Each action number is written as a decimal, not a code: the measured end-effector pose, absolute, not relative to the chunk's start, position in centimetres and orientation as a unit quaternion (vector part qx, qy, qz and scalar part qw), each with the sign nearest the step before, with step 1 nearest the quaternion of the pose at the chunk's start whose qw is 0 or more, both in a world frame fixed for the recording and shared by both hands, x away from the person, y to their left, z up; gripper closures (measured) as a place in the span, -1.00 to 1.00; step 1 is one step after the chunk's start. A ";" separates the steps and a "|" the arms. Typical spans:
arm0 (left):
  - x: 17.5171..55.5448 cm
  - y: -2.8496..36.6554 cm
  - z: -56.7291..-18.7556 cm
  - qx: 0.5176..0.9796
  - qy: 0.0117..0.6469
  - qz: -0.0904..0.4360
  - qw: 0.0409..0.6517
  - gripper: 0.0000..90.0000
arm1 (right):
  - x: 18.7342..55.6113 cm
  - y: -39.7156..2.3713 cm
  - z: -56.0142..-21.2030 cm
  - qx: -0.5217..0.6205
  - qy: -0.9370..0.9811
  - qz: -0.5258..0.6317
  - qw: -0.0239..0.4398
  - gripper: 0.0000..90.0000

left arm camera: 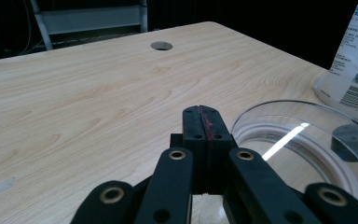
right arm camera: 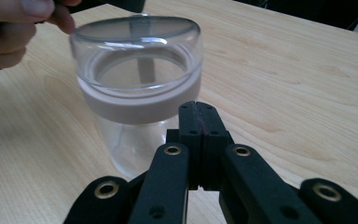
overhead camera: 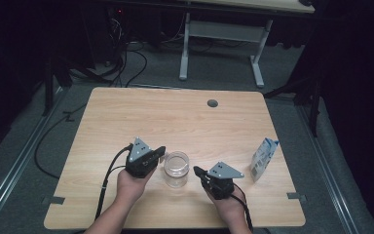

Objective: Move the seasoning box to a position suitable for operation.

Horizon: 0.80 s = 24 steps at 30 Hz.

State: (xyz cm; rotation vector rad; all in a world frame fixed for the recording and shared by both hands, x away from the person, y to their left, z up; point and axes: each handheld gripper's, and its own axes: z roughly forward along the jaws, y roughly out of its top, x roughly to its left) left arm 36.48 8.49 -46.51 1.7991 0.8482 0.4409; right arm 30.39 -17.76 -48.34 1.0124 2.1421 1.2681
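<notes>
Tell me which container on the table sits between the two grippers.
The clear glass jar with the see-through lid; the white and blue carton stands apart near the table's right edge.

Bright tabletop, dark surroundings, slight softness

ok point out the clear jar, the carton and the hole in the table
clear jar (overhead camera: 176, 169), high view, on its lid
carton (overhead camera: 263, 158), high view, on its printed side face
hole in the table (left arm camera: 161, 45), left gripper view, on the grey middle of the hole
</notes>
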 end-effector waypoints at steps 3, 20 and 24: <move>36.5 8.5 -46.5 0.752 0.354 0.184 0.525 1.00 | 30.1 -17.5 -48.1 0.357 0.778 0.466 0.224 1.00; 36.6 8.6 -46.7 0.749 0.357 0.181 0.528 1.00 | 29.7 -16.4 -47.8 0.342 0.785 0.465 0.226 1.00; 36.6 8.7 -46.7 0.749 0.357 0.180 0.529 1.00 | 29.5 -16.3 -47.6 0.338 0.782 0.469 0.232 1.00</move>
